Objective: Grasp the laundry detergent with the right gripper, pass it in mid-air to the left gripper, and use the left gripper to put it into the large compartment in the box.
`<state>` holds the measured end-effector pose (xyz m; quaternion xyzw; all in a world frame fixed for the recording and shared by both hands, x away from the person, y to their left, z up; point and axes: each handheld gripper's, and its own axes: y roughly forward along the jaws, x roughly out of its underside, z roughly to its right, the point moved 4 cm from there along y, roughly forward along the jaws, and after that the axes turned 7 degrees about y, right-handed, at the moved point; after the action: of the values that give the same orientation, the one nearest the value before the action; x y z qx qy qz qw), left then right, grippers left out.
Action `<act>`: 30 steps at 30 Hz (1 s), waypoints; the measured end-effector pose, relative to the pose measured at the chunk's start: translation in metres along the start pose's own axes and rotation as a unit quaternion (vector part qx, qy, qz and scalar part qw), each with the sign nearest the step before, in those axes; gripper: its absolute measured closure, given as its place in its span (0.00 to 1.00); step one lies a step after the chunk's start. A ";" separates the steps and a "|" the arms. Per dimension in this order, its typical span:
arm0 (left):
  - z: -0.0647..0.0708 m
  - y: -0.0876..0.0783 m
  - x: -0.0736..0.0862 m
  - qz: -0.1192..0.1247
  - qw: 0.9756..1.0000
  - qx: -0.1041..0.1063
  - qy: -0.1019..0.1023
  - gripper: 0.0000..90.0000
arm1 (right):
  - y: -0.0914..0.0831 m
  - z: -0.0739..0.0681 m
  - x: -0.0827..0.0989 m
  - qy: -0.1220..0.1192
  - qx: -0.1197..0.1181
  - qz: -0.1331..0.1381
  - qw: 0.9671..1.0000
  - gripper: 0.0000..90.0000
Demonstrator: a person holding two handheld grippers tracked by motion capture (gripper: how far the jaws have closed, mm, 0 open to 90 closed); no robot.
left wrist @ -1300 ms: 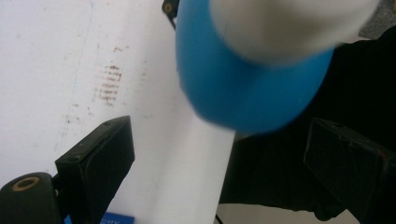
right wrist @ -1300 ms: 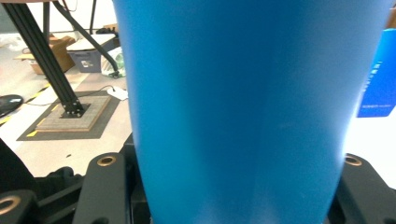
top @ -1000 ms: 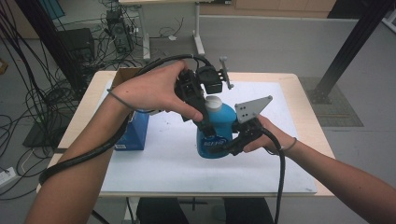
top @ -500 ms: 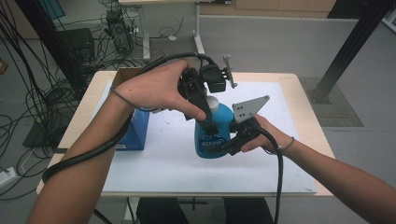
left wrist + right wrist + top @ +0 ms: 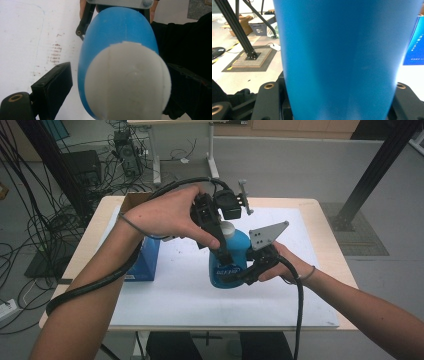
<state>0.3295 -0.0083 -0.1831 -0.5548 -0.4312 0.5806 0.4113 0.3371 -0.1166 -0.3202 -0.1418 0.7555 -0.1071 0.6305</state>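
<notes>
- The blue bottle (image 5: 231, 262) stands upright at the centre of the table (image 5: 320, 215), long axis vertical, white cap (image 5: 227, 228) up.
- The right gripper (image 5: 240, 276), at its 4 o'clock, clamps its smooth plastic body.
- The left gripper (image 5: 220, 252) straddles the cap from above, jaws spread; the left gripper view shows a gap beside the rounded, seamed cap.

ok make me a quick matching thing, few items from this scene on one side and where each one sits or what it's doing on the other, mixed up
Things:
1. blue bottle
2. white cap
3. blue box
4. right gripper

Places or states:
A. closes the bottle's top
B. stands mid-table on the white mat
C. clamped on the bottle's body
D. sits at the mat's left edge

Pairs: 1-B, 2-A, 3-D, 4-C
</notes>
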 end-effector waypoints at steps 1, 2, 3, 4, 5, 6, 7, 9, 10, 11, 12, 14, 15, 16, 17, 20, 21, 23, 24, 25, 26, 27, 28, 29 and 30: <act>0.000 0.000 0.000 0.000 1.000 0.000 0.000 0.11 | 0.000 0.000 0.000 0.000 0.000 0.000 1.000 0.46; 0.000 0.000 0.000 -0.001 1.000 0.000 0.001 0.11 | 0.000 0.000 0.000 0.000 0.000 0.000 1.000 0.46; 0.000 0.000 0.000 -0.001 1.000 0.000 0.001 0.11 | 0.000 0.000 0.000 0.001 -0.001 0.001 1.000 0.46; 0.000 0.000 0.000 -0.001 1.000 0.000 0.001 0.11 | 0.000 0.000 0.000 0.001 -0.001 0.001 1.000 0.46; 0.000 0.000 0.000 -0.002 1.000 0.001 0.000 0.11 | 0.000 0.000 0.000 0.001 0.000 0.002 1.000 0.46; 0.000 0.000 0.000 -0.002 1.000 0.001 0.000 0.11 | 0.000 0.000 0.000 0.001 0.000 0.002 1.000 0.46; 0.000 0.001 0.000 -0.003 1.000 0.000 0.001 0.11 | 0.000 0.000 0.000 0.001 0.000 0.000 1.000 0.46; 0.000 0.001 0.000 -0.004 1.000 -0.001 -0.001 0.11 | 0.000 0.000 0.000 0.003 -0.004 0.002 1.000 0.46; 0.000 0.002 0.000 -0.004 1.000 -0.001 -0.001 0.11 | 0.000 0.000 0.000 0.001 -0.004 0.001 1.000 0.46; 0.000 0.002 0.000 -0.003 1.000 0.000 0.001 0.11 | 0.000 0.000 0.000 0.001 -0.004 0.001 1.000 0.46; 0.000 0.002 0.000 -0.002 1.000 0.000 0.001 0.11 | 0.000 0.000 0.000 0.001 -0.004 0.001 1.000 0.46; 0.000 0.002 0.000 -0.004 1.000 -0.001 0.000 0.11 | 0.000 0.000 0.000 0.002 -0.004 0.002 1.000 0.46; 0.000 0.002 0.000 -0.004 1.000 -0.001 0.000 0.11 | 0.000 0.000 0.000 0.001 -0.003 0.002 1.000 0.46; 0.001 0.002 0.000 -0.004 1.000 0.000 0.000 0.11 | 0.000 0.000 0.000 0.001 -0.002 0.002 1.000 0.46; 0.001 0.002 0.000 -0.004 1.000 0.000 0.000 0.11 | 0.000 0.000 0.000 0.001 -0.002 0.002 1.000 0.46; 0.001 0.001 0.000 -0.004 1.000 0.000 0.001 0.10 | -0.001 0.000 0.000 0.001 -0.003 0.003 1.000 0.46; 0.001 0.001 0.000 -0.004 1.000 -0.001 0.000 0.10 | -0.001 0.000 0.000 0.000 -0.002 0.004 1.000 0.46; 0.001 0.001 0.000 -0.004 1.000 -0.001 0.000 0.10 | -0.002 0.000 0.000 0.000 -0.003 0.004 1.000 0.46; 0.001 0.001 0.000 -0.005 1.000 0.000 0.000 0.10 | -0.002 0.000 0.000 0.001 -0.003 0.004 1.000 0.46; 0.001 0.001 0.000 -0.005 1.000 0.000 0.000 0.10 | -0.002 0.000 0.000 0.001 -0.003 0.004 1.000 0.46; 0.001 0.001 -0.001 -0.005 1.000 0.000 -0.002 0.10 | -0.002 0.000 0.000 0.000 -0.002 0.003 1.000 0.46; 0.001 0.001 -0.001 -0.005 1.000 0.000 -0.002 0.10 | -0.002 0.000 0.000 0.001 -0.004 0.004 1.000 0.46; 0.001 0.002 -0.001 -0.007 1.000 0.000 -0.002 0.10 | -0.002 0.000 0.000 0.002 -0.004 0.004 1.000 0.46; 0.001 0.002 -0.001 -0.007 1.000 0.000 -0.002 0.10 | -0.002 0.000 0.000 0.002 -0.004 0.004 1.000 0.46; 0.001 0.003 -0.001 -0.007 1.000 0.000 -0.003 0.10 | -0.003 0.000 0.001 0.001 -0.003 0.003 1.000 0.46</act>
<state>0.3283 -0.0101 -0.1854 -0.5498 -0.4361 0.5793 0.4146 0.3375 -0.1193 -0.3199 -0.1409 0.7570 -0.1030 0.6297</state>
